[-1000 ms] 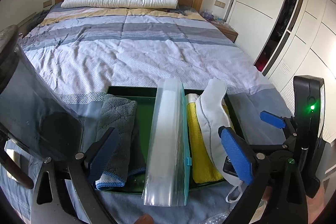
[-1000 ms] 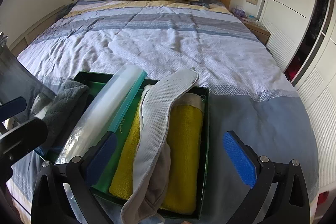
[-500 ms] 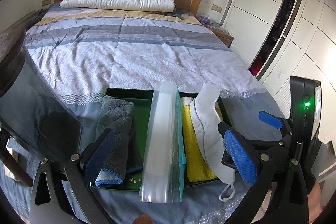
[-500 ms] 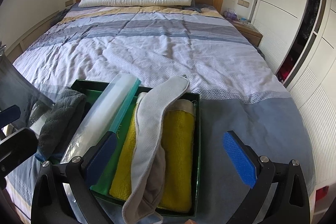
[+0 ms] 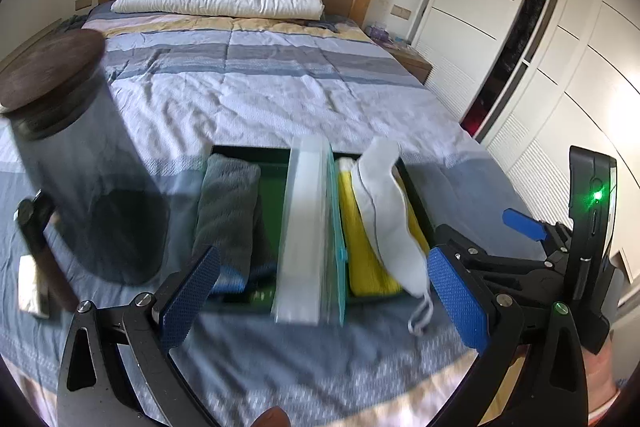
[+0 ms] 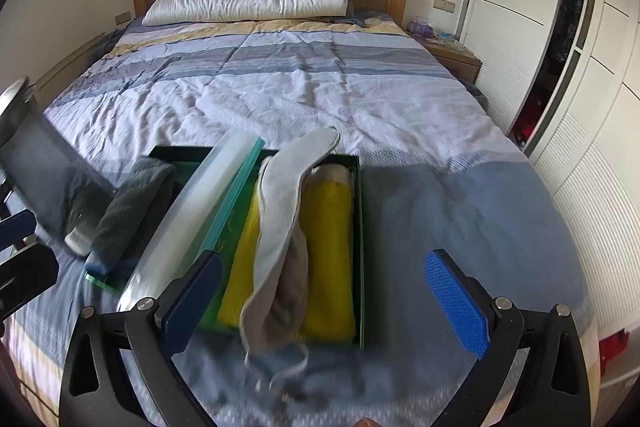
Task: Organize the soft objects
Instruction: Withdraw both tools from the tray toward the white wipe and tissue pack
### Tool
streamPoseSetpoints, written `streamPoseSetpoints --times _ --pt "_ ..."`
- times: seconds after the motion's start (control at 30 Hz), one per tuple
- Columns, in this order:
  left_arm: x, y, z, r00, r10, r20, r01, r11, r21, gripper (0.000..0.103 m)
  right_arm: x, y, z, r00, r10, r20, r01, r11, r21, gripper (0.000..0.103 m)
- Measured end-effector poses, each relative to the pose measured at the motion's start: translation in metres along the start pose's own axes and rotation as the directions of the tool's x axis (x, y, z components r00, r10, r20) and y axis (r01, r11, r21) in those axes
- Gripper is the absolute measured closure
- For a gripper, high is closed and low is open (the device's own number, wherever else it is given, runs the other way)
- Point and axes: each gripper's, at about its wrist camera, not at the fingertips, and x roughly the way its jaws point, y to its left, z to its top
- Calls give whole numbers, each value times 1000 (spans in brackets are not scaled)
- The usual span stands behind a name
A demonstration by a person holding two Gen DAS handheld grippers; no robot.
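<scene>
Left wrist: fluffy yellow towel (image 5: 362,247) in rectangular green tray (image 5: 416,195); both hand-held grippers' jaws apart, empty.

Each claw (image 5: 324,295) is black-framed, silver-screwed, with blue textured pads (image 6: 456,301) — a green light glows.

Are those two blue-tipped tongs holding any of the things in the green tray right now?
No. The left tongs and the right tongs both stand wide open above the bed, with nothing pinched between their pads.
</scene>
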Motion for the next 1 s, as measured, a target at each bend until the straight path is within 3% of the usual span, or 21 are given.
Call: streamPoseSetpoints --times 0.23,0.47,0.77,1.0 --pt "-37 7 -32 1000 5 -27 -4 1000 27 1 -50 17 -30 1000 13 7 -13 1000 14 0" --pt "-84 42 -60 999 48 -18 -47 999 26 1 -97 58 -50 998 60 31 -59 998 -24 0" --pt "-140 117 -98 989 148 -16 -147 989 20 1 -137 125 -65 989 143 47 -138 986 -99 0" --pt "-164 184 -129 967 249 -48 -250 968 -22 1 -155 188 -72 977 208 48 -198 967 -161 0"
